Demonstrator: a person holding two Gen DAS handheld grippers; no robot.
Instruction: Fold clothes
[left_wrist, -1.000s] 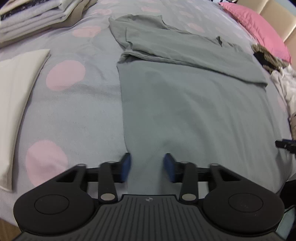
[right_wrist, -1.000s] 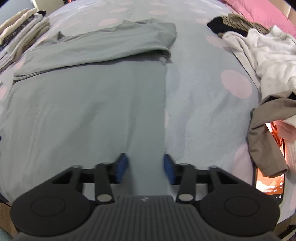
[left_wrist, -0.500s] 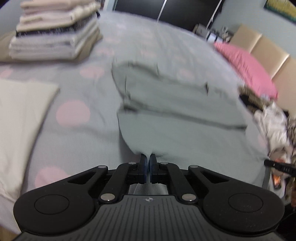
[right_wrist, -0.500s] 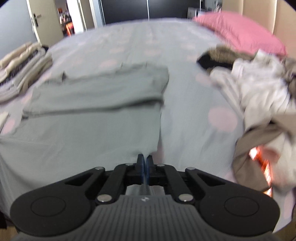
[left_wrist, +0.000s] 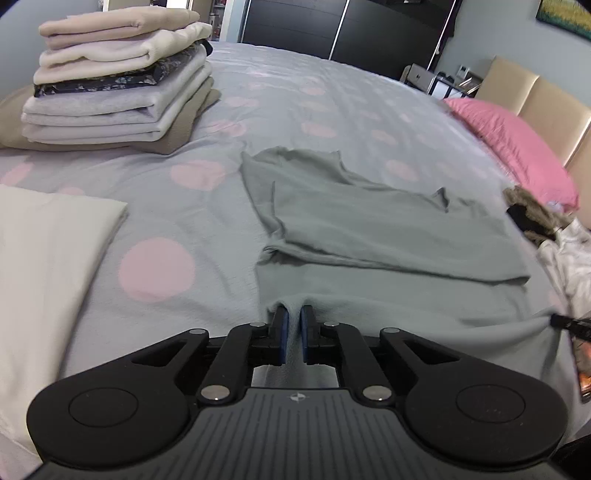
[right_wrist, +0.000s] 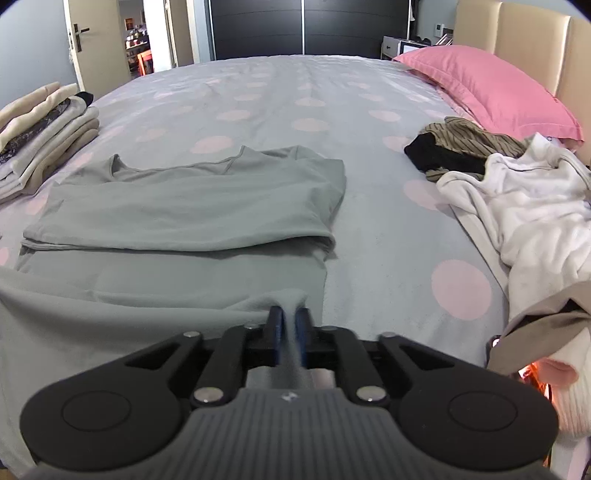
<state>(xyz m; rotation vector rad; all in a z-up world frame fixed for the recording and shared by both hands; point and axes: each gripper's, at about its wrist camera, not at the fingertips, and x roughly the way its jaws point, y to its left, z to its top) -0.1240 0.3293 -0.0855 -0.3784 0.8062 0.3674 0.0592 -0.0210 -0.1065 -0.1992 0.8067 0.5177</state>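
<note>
A grey long-sleeved shirt (left_wrist: 388, 236) (right_wrist: 184, 210) lies flat on the bed with its sleeves folded across the chest. My left gripper (left_wrist: 293, 317) is shut on the shirt's near hem at its left corner. At the hem's right corner my right gripper (right_wrist: 289, 317) is shut on the cloth too. The hem is lifted off the bed and bunches between each pair of blue pads. In the left wrist view the tip of the right gripper (left_wrist: 569, 325) shows at the far right edge.
A stack of folded clothes (left_wrist: 110, 85) (right_wrist: 40, 129) stands at the back left. A folded cream cloth (left_wrist: 44, 251) lies near left. Unfolded white, brown and black clothes (right_wrist: 517, 206) are heaped on the right by a pink pillow (right_wrist: 487, 85). A lit phone (right_wrist: 535, 373) lies near right.
Both grippers, open over the hem a second ago, closed on it and have lifted and carried it up and forward toward the collar, so the view now looks along the bed.
</note>
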